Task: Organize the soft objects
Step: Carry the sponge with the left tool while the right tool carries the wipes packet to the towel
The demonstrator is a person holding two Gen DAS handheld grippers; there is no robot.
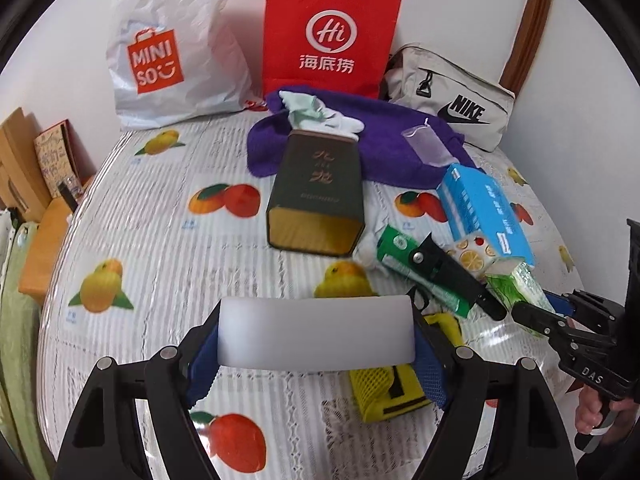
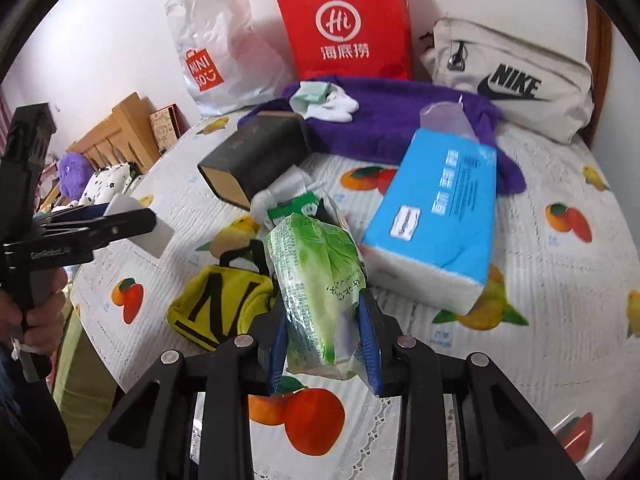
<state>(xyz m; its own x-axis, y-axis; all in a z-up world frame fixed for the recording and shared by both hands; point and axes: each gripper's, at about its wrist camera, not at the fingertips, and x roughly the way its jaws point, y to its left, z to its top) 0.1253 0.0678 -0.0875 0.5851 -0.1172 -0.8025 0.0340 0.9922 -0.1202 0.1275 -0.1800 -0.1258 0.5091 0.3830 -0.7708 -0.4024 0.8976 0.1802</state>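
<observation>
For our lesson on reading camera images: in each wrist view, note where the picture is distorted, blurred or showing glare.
Left wrist view: fisheye bends the tablecloth lines outward, corners are black, and the white block in the left gripper looks soft and featureless. Right wrist view: same bulging and dark corners; the green tissue pack in the right gripper shows glare on its wrapper.

My left black plastic tongs (image 1: 316,354) have triangular cut-outs, silver round screws and blue padded fingers (image 1: 202,368). My right black tongs (image 2: 326,336) match, blue fingers (image 2: 370,344) too, with white "DAS" lettering on the side.
</observation>
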